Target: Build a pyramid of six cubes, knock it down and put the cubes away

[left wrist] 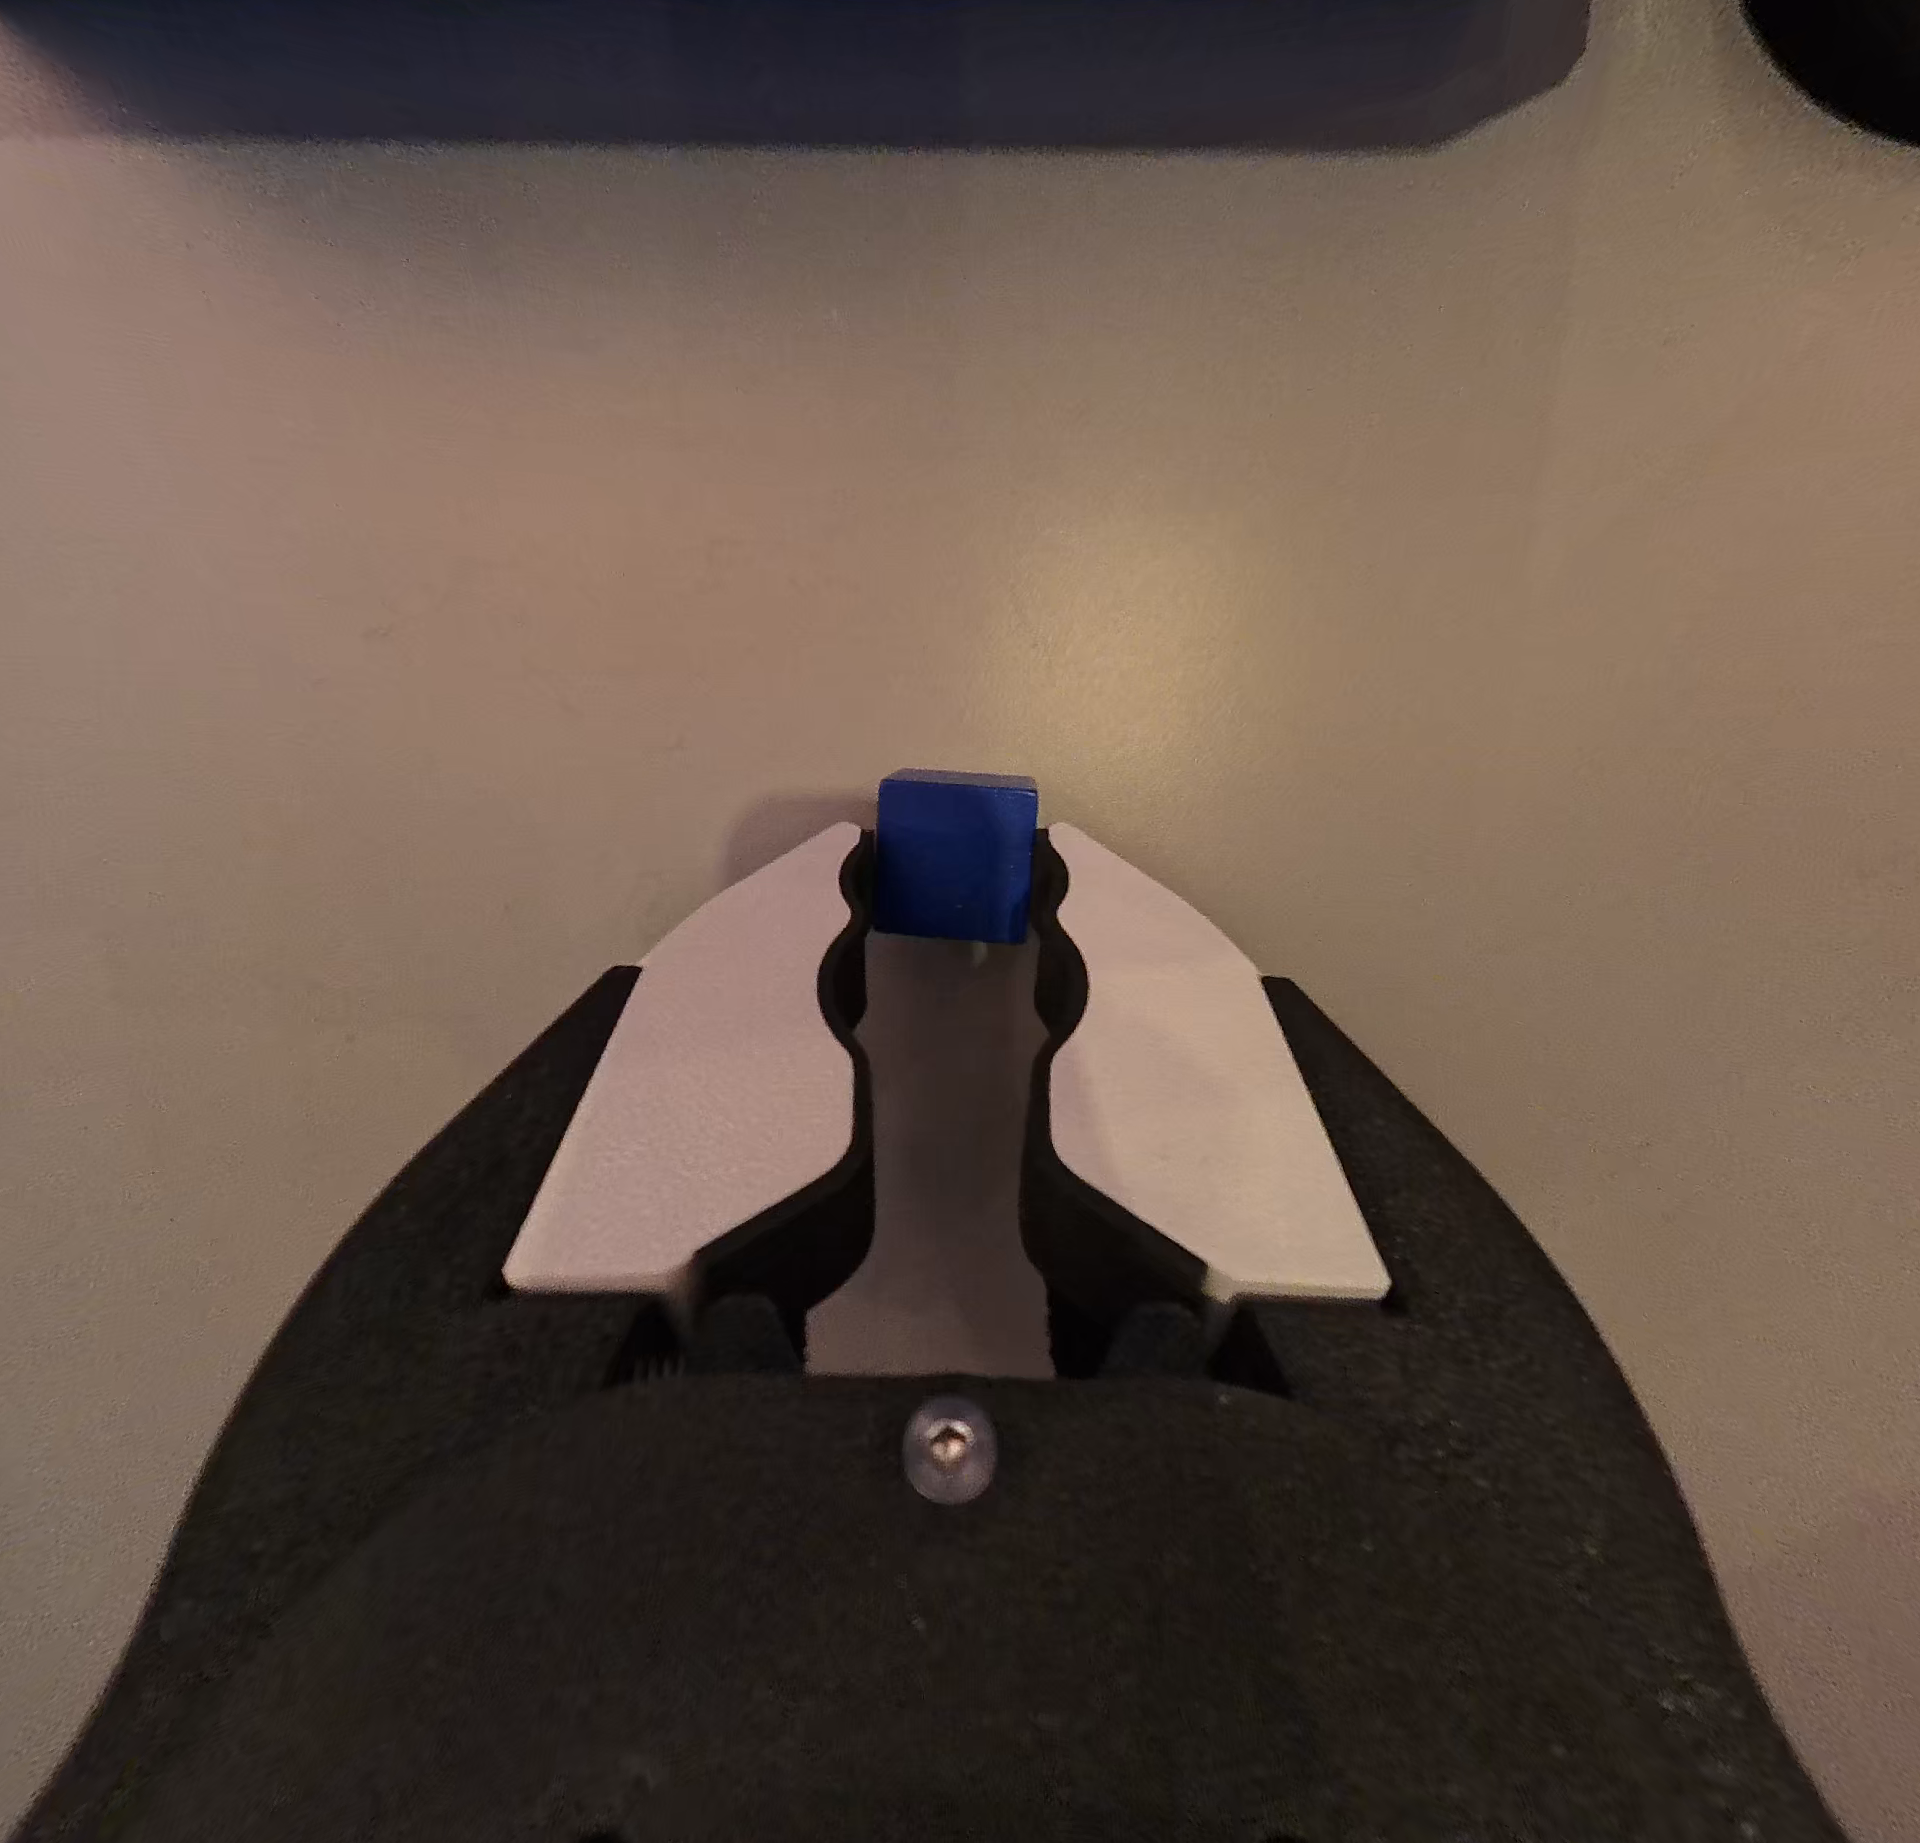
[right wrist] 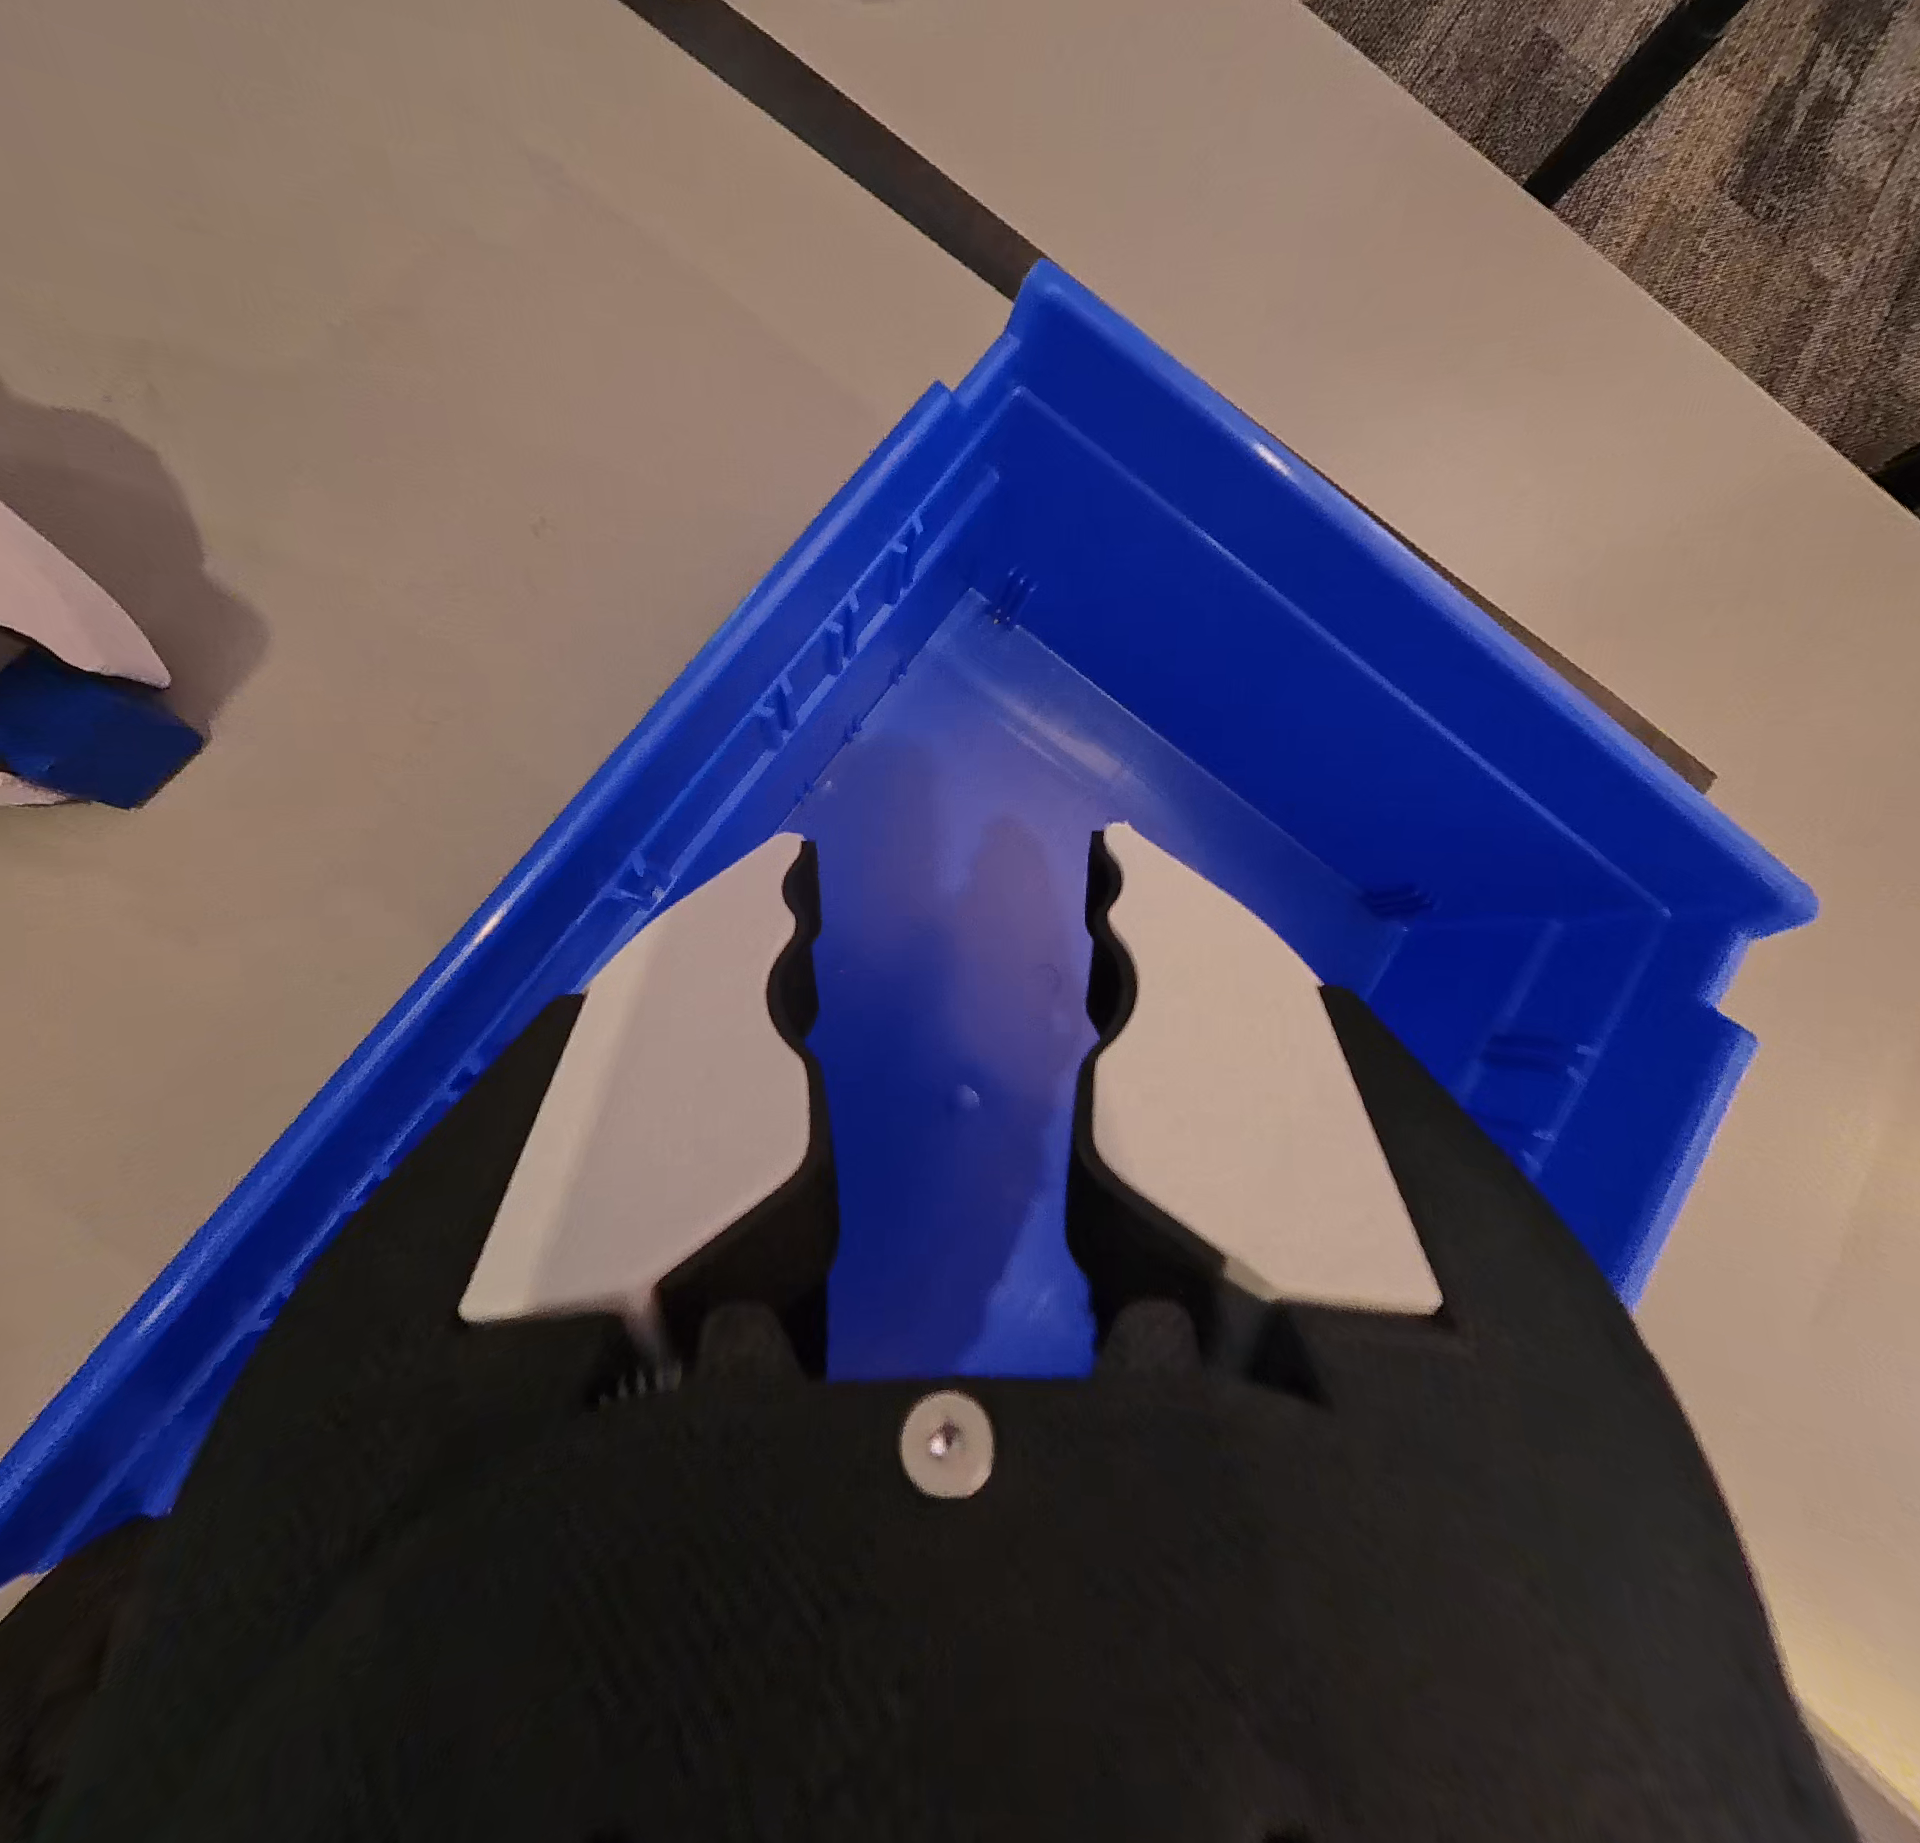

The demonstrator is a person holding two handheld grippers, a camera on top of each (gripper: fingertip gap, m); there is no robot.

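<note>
The left gripper (left wrist: 954,837) grasps a blue cube (left wrist: 956,853) between its fingertips. The right gripper (right wrist: 954,837), fingers spread and holding nothing, hangs over the blue bin (right wrist: 1299,588), whose visible floor is bare.

Pale beige tabletop (right wrist: 436,266) under warm dim light, dark seam (right wrist: 831,120) across it, grey carpet floor (right wrist: 1714,131) beyond

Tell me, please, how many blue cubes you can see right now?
1. The blue cube is pinched between the tips of the left tongs, over the table. The bin under the right tongs shows none, though the tongs hide part of its floor.
</note>
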